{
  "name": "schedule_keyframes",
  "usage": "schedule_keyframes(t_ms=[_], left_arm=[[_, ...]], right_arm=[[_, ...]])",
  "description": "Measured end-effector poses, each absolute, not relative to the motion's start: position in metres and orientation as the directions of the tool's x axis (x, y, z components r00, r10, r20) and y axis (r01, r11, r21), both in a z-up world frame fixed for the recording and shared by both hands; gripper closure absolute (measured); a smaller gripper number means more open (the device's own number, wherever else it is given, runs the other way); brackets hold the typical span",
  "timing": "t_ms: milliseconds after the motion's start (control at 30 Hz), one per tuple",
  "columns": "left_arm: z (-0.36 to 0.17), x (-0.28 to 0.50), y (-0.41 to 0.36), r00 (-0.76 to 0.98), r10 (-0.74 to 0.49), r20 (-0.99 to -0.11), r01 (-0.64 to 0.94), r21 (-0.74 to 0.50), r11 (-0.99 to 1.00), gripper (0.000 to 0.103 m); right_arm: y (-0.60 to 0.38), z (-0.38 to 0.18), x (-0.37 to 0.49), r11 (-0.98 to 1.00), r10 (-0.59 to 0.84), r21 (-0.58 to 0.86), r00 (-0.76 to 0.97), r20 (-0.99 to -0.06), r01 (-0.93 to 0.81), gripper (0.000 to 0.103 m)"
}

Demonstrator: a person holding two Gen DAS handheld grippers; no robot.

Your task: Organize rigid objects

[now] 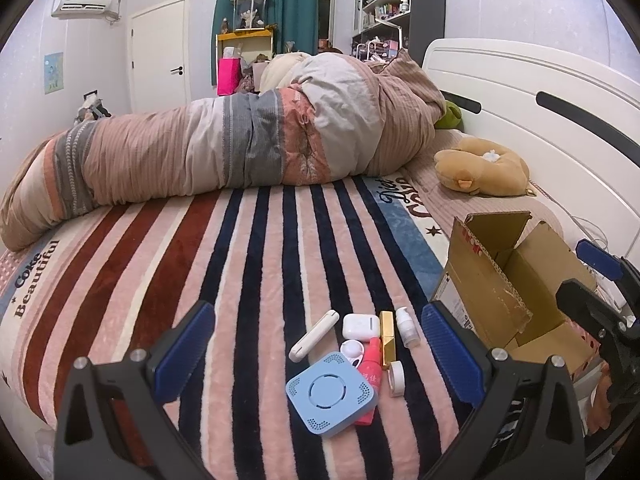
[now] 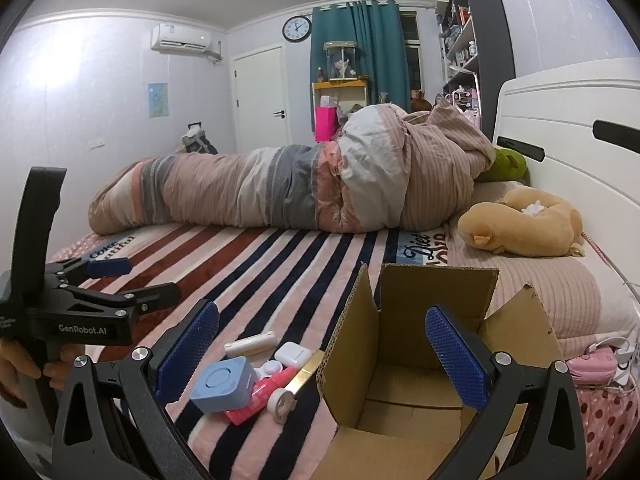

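A cluster of small items lies on the striped blanket: a light blue square device point(image 1: 331, 393) point(image 2: 224, 386), a white stick case point(image 1: 314, 335) point(image 2: 250, 344), a white earbud case point(image 1: 361, 325) point(image 2: 293, 353), a pink tube point(image 1: 370, 376) point(image 2: 262, 394), a gold bar point(image 1: 387, 338) point(image 2: 304, 372), a clear pump bottle point(image 1: 407, 326) and a tape roll point(image 1: 396, 378) point(image 2: 282, 400). My left gripper point(image 1: 316, 354) point(image 2: 132, 280) is open and empty, hovering over the cluster. My right gripper point(image 2: 320, 354) is open and empty above the open cardboard box point(image 1: 512, 284) point(image 2: 400, 384).
A rolled duvet point(image 1: 224, 148) lies across the far side of the bed. A tan plush toy point(image 1: 480, 172) point(image 2: 520, 226) sits by the white headboard point(image 1: 540, 92). A pink item and white cables point(image 2: 596, 362) lie right of the box.
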State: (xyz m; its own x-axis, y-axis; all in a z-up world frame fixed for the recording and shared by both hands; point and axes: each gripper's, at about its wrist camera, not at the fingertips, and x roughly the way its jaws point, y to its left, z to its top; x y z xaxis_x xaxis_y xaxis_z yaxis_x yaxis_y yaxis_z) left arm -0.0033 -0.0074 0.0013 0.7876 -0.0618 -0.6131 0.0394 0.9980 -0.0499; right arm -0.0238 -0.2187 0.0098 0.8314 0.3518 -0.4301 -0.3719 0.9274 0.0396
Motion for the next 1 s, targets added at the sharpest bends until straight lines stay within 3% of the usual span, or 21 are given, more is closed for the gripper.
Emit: schedule_keyframes(t_ms=[467, 533, 667, 700, 900, 933, 967, 1000], left_arm=[[-0.003, -0.003, 0.016, 0.793, -0.078, -0.604, 0.038, -0.078, 0.996, 0.001], [-0.008, -0.003, 0.029, 0.794, -0.078, -0.603, 0.024, -0.097, 0.995, 0.001], [-0.024, -0.001, 0.068, 0.793, -0.05, -0.608, -0.037, -0.13, 0.991, 0.0], [-0.029, -0.001, 0.077, 0.791, -0.045, -0.611, -0.05, -0.137, 0.989, 0.001], [-0.07, 0.001, 0.128, 0.753, 0.017, -0.658, -0.136, -0.13, 0.982, 0.001], [-0.079, 0.002, 0.134, 0.742, 0.031, -0.67, -0.15, -0.12, 0.981, 0.001], [-0.087, 0.003, 0.139, 0.73, 0.042, -0.682, -0.16, -0.111, 0.981, 0.001], [-0.094, 0.004, 0.143, 0.721, 0.045, -0.691, -0.164, -0.106, 0.981, 0.001]], right_arm=[[-0.213, 0.012, -0.023, 0.924, 0.355, 0.025, 0.829, -0.431, -0.382, 0.001], [-0.204, 0.015, -0.024, 0.92, 0.357, 0.008, 0.828, -0.432, -0.392, 0.008], [-0.171, 0.019, -0.021, 0.898, 0.39, -0.011, 0.808, -0.442, -0.439, 0.037], [-0.161, 0.016, -0.019, 0.887, 0.405, -0.011, 0.789, -0.461, -0.462, 0.039], [-0.098, -0.032, 0.0, 0.83, 0.413, -0.03, 0.649, -0.639, -0.557, 0.035], [-0.09, -0.046, 0.004, 0.828, 0.392, -0.033, 0.621, -0.679, -0.559, 0.029], [-0.083, -0.055, 0.009, 0.828, 0.369, -0.045, 0.605, -0.706, -0.558, 0.013], [-0.075, -0.068, 0.012, 0.828, 0.332, -0.072, 0.591, -0.735, -0.556, 0.005]])
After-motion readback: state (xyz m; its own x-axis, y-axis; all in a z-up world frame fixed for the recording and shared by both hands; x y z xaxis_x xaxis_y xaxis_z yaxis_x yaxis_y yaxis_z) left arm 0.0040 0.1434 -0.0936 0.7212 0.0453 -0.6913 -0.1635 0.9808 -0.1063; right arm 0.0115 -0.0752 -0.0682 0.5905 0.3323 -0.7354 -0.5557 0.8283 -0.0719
